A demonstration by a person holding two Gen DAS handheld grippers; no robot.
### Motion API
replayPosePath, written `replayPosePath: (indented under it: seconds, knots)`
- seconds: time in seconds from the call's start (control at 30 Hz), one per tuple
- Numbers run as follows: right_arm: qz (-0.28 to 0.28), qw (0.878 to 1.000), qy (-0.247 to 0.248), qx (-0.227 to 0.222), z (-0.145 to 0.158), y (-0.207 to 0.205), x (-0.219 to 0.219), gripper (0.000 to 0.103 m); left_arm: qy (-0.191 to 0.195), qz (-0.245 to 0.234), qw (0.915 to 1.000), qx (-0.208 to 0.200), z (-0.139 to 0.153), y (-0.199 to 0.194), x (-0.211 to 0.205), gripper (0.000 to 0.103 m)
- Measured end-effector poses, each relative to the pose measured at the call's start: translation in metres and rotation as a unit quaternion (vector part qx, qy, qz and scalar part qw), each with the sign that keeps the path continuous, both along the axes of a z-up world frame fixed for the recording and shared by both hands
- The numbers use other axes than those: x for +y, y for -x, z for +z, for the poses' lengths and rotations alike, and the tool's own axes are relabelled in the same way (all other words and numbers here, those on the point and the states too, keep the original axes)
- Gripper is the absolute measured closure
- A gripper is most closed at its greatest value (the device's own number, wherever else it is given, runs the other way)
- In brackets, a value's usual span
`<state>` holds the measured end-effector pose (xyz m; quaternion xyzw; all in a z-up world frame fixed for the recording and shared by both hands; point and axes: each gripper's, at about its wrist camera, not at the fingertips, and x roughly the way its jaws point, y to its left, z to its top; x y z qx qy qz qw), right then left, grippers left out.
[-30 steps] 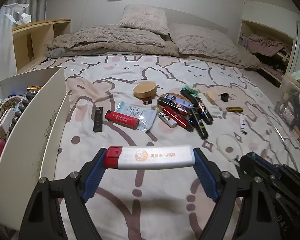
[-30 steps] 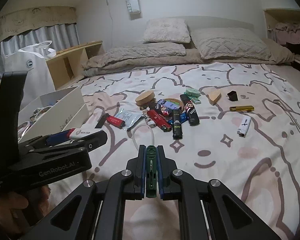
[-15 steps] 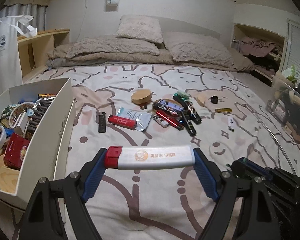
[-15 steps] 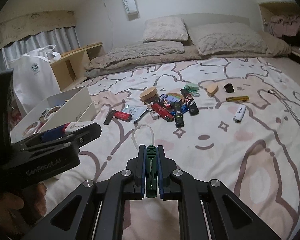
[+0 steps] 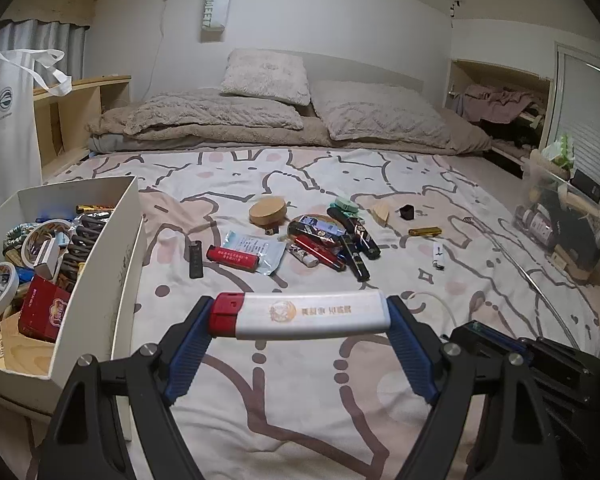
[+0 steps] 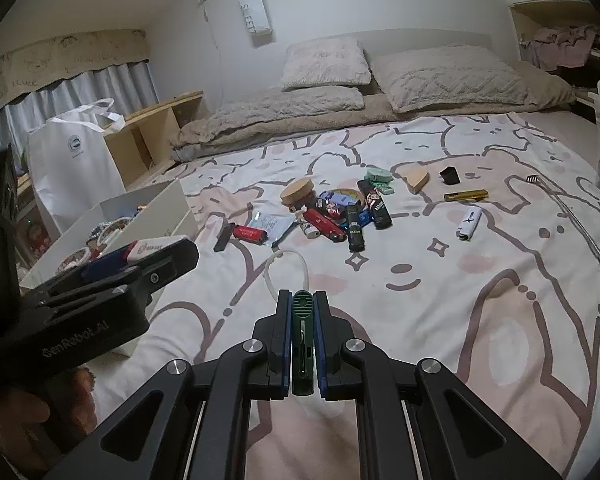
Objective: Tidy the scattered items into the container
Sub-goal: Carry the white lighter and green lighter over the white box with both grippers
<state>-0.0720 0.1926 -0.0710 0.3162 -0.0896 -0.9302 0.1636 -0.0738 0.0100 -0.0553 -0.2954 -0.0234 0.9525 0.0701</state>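
My left gripper (image 5: 300,314) is shut on a white lighter with a red cap (image 5: 300,314), held crosswise above the bed, right of the white box (image 5: 120,248) that holds tape rolls and other bits. My right gripper (image 6: 302,308) is shut on a thin green clip-like item (image 6: 302,320). The left gripper and its lighter (image 6: 152,247) also show in the right wrist view, beside the box (image 6: 168,212). A pile of lighters and small items (image 5: 324,236) lies mid-bed, with a red lighter (image 5: 232,258), a black stick (image 5: 196,258) and a white lighter (image 5: 439,256) nearby.
A clear hoop of tubing (image 6: 286,268) lies on the bedspread ahead of the right gripper. A round wooden lid (image 5: 267,211), a gold lighter (image 5: 425,232) and a black cap (image 5: 406,212) lie apart. A clear bin (image 5: 560,224) stands at the right edge; pillows (image 5: 266,76) at the back.
Both grippers have pulled back and risen from the pile, each keeping its item. The white box has come further into the left wrist view.
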Motion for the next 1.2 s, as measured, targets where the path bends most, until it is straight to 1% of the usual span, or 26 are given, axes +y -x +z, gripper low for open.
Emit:
replayPosePath:
  seconds: [0.27, 0.4, 0.47, 0.6, 0.7, 0.9, 1.07, 1.2]
  knots:
    - [0.004, 1.0, 0.015, 0.02, 0.02, -0.008, 0.001, 0.093, -0.018, -0.004, 0.9998, 0.006, 0.012, -0.004, -0.007, 0.019]
    - [0.004, 0.999, 0.032, 0.037, 0.033, -0.012, 0.003, 0.093, -0.025, -0.005, 0.9995, 0.02, 0.023, -0.01, -0.012, 0.019]
    - [0.005, 0.998, 0.044, 0.047, 0.042, -0.014, 0.005, 0.093, -0.027, 0.0, 0.9991, 0.032, 0.03, -0.013, -0.016, 0.019]
    - [0.012, 0.996, 0.051, 0.068, 0.058, -0.017, 0.004, 0.093, -0.028, 0.012, 0.9982, 0.052, 0.044, -0.018, -0.027, 0.019]
    - [0.022, 0.995, 0.048, 0.083, 0.07, -0.016, -0.002, 0.093, -0.029, 0.026, 0.9968, 0.07, 0.054, -0.022, -0.038, 0.019]
    - [0.036, 0.993, 0.039, 0.108, 0.089, -0.005, -0.018, 0.093, -0.02, 0.067, 0.9926, 0.1, 0.071, -0.027, -0.065, 0.019]
    - [0.056, 0.99, 0.047, 0.118, 0.099, 0.001, -0.034, 0.093, -0.025, 0.101, 0.989, 0.105, 0.077, -0.028, -0.095, 0.019]
    - [0.087, 0.987, 0.045, 0.127, 0.11, 0.006, -0.057, 0.093, -0.025, 0.126, 0.9864, 0.103, 0.078, -0.028, -0.115, 0.019]
